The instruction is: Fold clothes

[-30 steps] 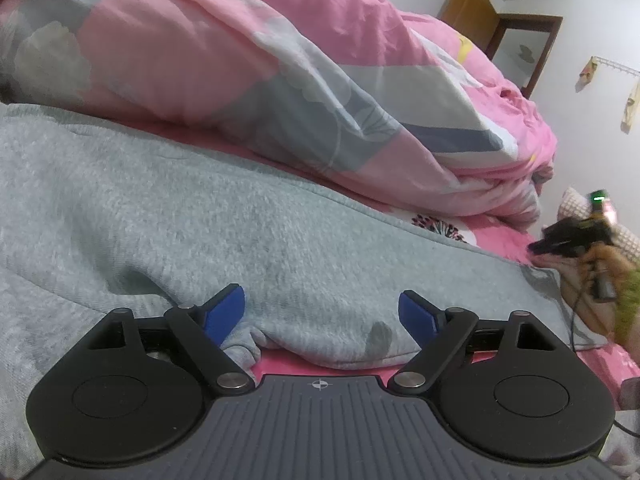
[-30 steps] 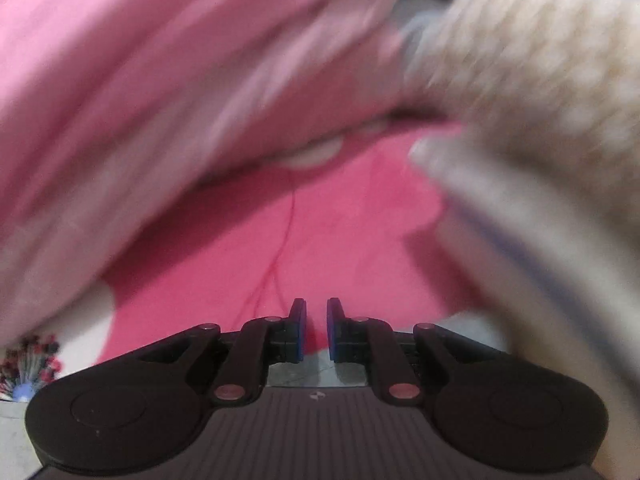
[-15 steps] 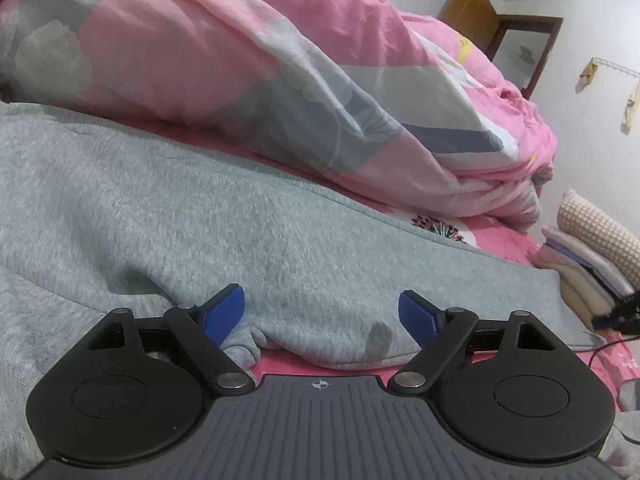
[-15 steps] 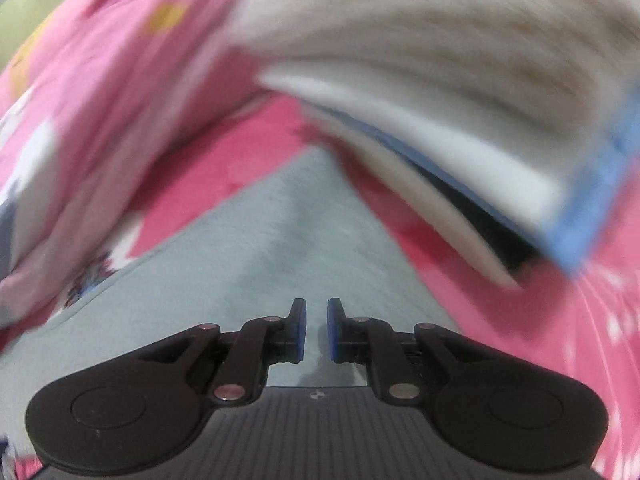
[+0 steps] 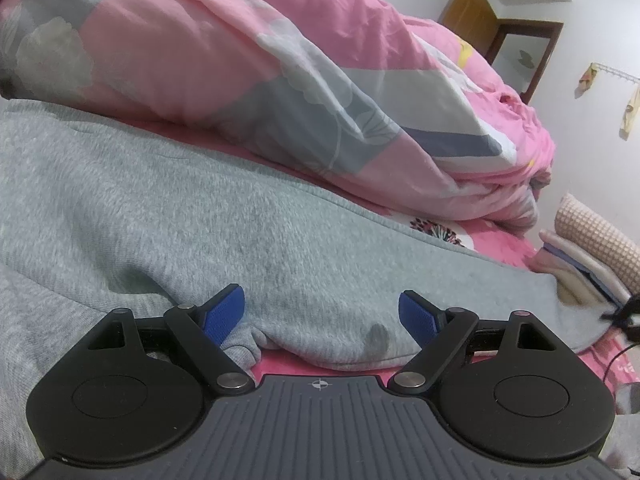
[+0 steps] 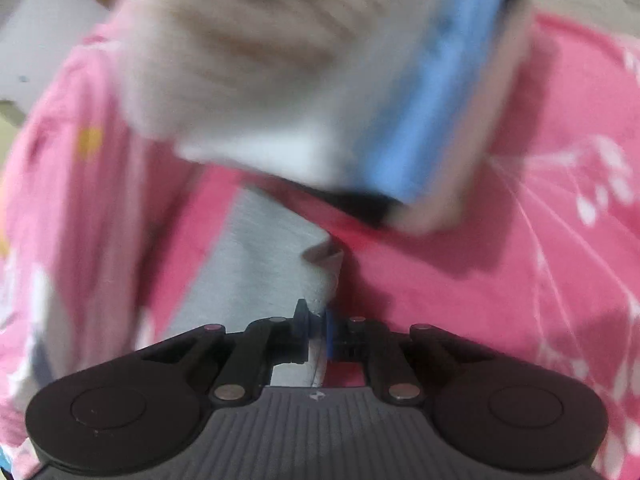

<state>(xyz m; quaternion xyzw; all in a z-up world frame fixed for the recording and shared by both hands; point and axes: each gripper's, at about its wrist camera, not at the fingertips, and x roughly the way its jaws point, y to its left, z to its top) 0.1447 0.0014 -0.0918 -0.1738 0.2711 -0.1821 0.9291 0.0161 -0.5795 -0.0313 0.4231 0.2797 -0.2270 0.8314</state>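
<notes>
A grey sweat garment (image 5: 208, 220) lies spread across the pink bed sheet. My left gripper (image 5: 320, 314) rests at its near hem with the blue pads wide open; the cloth lies between them, untouched. In the right wrist view the garment's narrow end (image 6: 264, 264) reaches to my right gripper (image 6: 317, 326). Its jaws are closing, and the grey cloth edge is pinched between the nearly touching pads. That right gripper shows only as a dark tip (image 5: 626, 312) at the right edge of the left wrist view.
A bunched pink and grey quilt (image 5: 280, 64) lies behind the garment. A stack of folded clothes (image 5: 592, 252), blurred in the right wrist view (image 6: 304, 80), sits just past the garment's end. The pink sheet (image 6: 500, 280) lies to the right.
The right gripper swept from the pink sheet to the grey garment's end, rolling as it went, and its pads narrowed onto the cloth edge. The left gripper stayed still and open.
</notes>
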